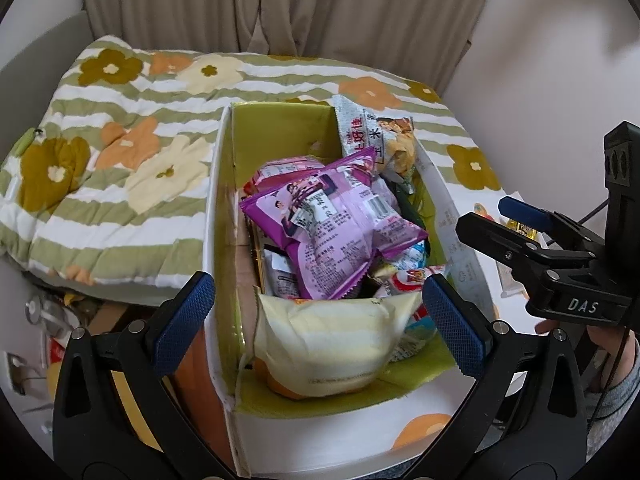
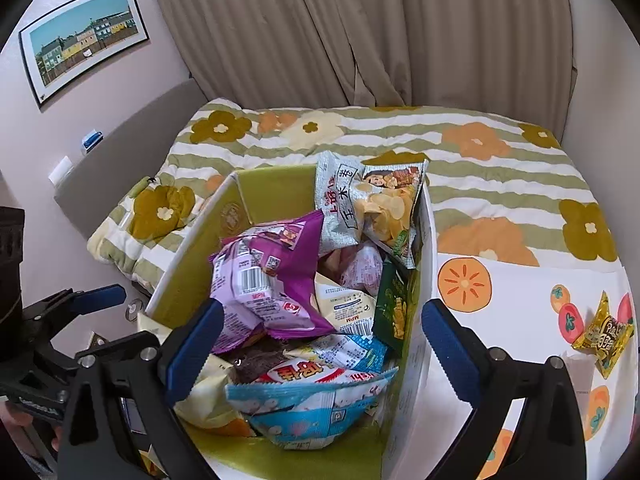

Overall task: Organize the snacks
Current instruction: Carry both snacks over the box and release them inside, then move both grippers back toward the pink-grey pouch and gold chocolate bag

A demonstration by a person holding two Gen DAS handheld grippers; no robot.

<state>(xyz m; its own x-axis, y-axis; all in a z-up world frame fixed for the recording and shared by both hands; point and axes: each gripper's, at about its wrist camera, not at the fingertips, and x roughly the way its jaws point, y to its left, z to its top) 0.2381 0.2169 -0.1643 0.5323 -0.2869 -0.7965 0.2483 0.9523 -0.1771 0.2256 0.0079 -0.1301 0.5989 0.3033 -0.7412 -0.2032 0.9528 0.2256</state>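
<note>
A white box with a green inside (image 1: 224, 184) (image 2: 188, 256) is full of snack packets. A purple packet (image 1: 336, 220) (image 2: 272, 280) lies on top, a pale yellow packet (image 1: 328, 344) at the near end, a light blue packet (image 2: 308, 404) beside it, and a chips bag (image 1: 384, 136) (image 2: 384, 204) stands at the far right corner. My left gripper (image 1: 320, 328) is open and empty above the box's near end. My right gripper (image 2: 316, 344) is open and empty above the box; it also shows in the left wrist view (image 1: 488, 220). A small gold snack (image 2: 604, 336) lies on the white surface right of the box.
A bed with a flowered green-striped quilt (image 1: 120, 140) (image 2: 500, 168) lies behind the box. Beige curtains (image 2: 360, 32) hang at the back. A framed picture (image 2: 84, 36) hangs on the left wall. The white surface with fruit prints (image 2: 520, 300) extends to the right.
</note>
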